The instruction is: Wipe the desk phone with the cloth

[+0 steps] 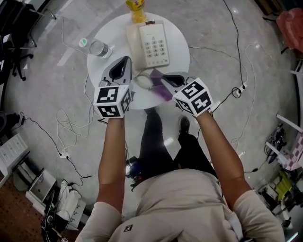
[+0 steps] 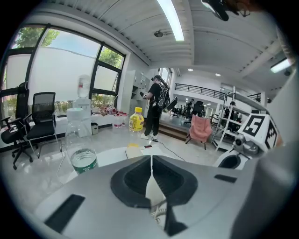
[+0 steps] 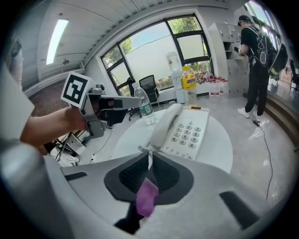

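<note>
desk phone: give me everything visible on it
The phone is a cream, plastic-looking desk set lying flat on the round white table. Its handset sits in the cradle on the left side. A keypad of grey buttons fills the right, with a small dark strip at the far end. A coiled cord bunches at its near end. A yellow bottle stands just beyond it. The purple cloth hangs by the near end, apparently not touching.

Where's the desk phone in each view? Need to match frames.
Head view: desk phone top centre, on the round white table.
Left gripper view: only its far end shows, mid-frame, just above the left tool.
Right gripper view: centre right, beyond the right tool.
Shared landmark: yellow bottle past the phone's far end.
</note>
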`<move>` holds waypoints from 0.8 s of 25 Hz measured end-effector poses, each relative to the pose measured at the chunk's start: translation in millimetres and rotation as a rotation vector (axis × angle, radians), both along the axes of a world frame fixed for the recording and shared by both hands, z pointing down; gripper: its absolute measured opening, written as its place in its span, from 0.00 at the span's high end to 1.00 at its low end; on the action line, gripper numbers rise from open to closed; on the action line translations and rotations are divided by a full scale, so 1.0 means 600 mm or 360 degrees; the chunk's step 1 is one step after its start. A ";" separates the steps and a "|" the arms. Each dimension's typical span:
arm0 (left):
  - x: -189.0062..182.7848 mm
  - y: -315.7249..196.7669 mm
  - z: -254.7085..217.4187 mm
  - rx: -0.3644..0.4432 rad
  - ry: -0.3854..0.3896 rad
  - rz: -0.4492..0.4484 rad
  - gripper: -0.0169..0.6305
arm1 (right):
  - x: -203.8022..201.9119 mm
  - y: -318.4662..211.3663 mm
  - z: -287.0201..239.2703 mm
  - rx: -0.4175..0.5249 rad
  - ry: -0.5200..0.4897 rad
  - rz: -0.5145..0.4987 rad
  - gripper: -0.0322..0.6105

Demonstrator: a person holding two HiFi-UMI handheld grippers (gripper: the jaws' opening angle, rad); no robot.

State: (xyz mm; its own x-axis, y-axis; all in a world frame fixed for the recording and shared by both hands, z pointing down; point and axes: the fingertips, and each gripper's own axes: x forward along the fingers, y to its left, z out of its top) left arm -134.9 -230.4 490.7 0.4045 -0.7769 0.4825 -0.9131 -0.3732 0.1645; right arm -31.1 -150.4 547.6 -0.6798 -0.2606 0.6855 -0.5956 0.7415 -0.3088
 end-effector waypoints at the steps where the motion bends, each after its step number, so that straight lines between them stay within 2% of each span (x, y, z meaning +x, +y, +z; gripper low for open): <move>1: 0.002 -0.004 0.009 -0.0012 -0.0009 -0.0001 0.96 | 0.000 0.002 0.009 -0.0014 0.0006 -0.0006 0.92; 9: 0.010 -0.022 0.069 -0.0091 -0.0087 -0.0025 0.96 | -0.001 0.032 0.065 -0.0123 0.0081 -0.0087 0.80; 17: 0.012 -0.032 0.118 -0.0149 -0.0170 -0.0056 0.95 | -0.004 0.050 0.109 -0.0139 0.0186 -0.0166 0.63; 18: 0.013 -0.032 0.122 -0.0151 -0.0178 -0.0058 0.94 | -0.004 0.053 0.114 -0.0137 0.0203 -0.0177 0.61; 20: 0.015 -0.033 0.131 -0.0166 -0.0186 -0.0057 0.81 | -0.006 0.059 0.123 -0.0146 0.0225 -0.0195 0.58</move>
State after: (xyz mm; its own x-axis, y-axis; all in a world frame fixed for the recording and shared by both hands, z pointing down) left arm -125.7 -250.0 569.4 0.3136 -0.7330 0.6036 -0.9407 -0.3264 0.0923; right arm -34.7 -115.1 621.4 -0.5979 -0.1140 0.7934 -0.5450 0.7836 -0.2981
